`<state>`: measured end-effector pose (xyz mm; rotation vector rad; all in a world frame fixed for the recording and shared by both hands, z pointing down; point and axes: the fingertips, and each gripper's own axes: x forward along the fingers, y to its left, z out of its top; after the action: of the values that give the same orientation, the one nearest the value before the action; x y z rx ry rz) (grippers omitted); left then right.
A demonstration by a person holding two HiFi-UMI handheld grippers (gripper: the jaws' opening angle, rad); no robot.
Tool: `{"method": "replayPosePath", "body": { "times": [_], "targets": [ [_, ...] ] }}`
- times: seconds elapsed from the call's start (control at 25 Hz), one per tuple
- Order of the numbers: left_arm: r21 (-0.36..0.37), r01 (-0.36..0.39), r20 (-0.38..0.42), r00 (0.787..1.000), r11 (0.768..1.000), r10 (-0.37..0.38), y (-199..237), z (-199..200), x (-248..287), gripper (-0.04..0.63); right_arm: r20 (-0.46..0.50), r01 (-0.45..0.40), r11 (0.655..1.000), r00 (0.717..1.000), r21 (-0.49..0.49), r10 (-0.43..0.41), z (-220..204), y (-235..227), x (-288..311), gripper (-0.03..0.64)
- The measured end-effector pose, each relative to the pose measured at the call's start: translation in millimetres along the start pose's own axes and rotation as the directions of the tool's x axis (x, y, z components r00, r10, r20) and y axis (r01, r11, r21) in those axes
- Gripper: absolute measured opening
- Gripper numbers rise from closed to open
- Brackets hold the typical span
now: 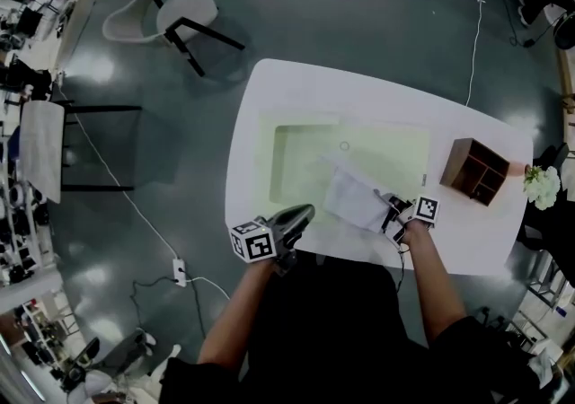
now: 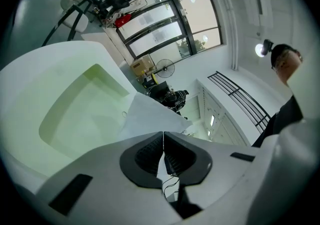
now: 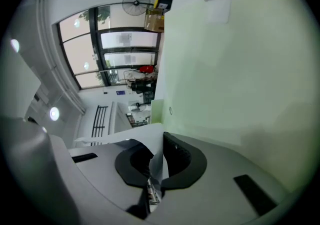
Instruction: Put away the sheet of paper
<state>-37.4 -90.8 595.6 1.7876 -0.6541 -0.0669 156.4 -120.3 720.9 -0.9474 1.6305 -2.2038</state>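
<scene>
The white sheet of paper [image 1: 353, 197] is lifted off the pale green mat [image 1: 296, 160] on the white table [image 1: 287, 88], tilted up at its right corner. My right gripper [image 1: 393, 213] is shut on that corner. In the right gripper view the paper [image 3: 155, 163] runs between the closed jaws [image 3: 161, 138] and curls off to the left. My left gripper [image 1: 295, 218] hovers at the table's near edge, left of the sheet and apart from it. In the left gripper view its jaws [image 2: 163, 134] are shut with nothing between them, and the paper [image 2: 145, 116] rises just ahead.
A small wooden compartment box [image 1: 474, 171] stands on the table's right end, with white flowers [image 1: 542, 185] beyond it. A white chair [image 1: 175, 16] and a dark frame [image 1: 81, 146] stand on the floor to the left. A cable [image 1: 135, 205] trails across the floor.
</scene>
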Motion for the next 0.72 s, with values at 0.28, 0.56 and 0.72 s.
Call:
{"method": "replayPosePath", "body": {
  "times": [0.28, 0.56, 0.72],
  "targets": [
    [-0.008, 0.007, -0.012, 1.0, 1.0, -0.008, 0, 5, 9, 0.006, 0.039, -0.028, 0.99, 0.999, 0.135, 0.023, -3, -6, 11, 0.0],
    [0.0, -0.014, -0.009, 1.0, 1.0, 0.014, 14, 15, 19, 0.008, -0.014, 0.019, 0.995, 1.0, 0.101, -0.017, -7, -8, 22, 0.0],
    [-0.008, -0.037, 0.006, 0.999, 0.999, 0.037, 26, 20, 36, 0.006, -0.055, 0.031, 0.996, 0.998, 0.085, -0.026, -15, -8, 32, 0.0]
  ]
}}
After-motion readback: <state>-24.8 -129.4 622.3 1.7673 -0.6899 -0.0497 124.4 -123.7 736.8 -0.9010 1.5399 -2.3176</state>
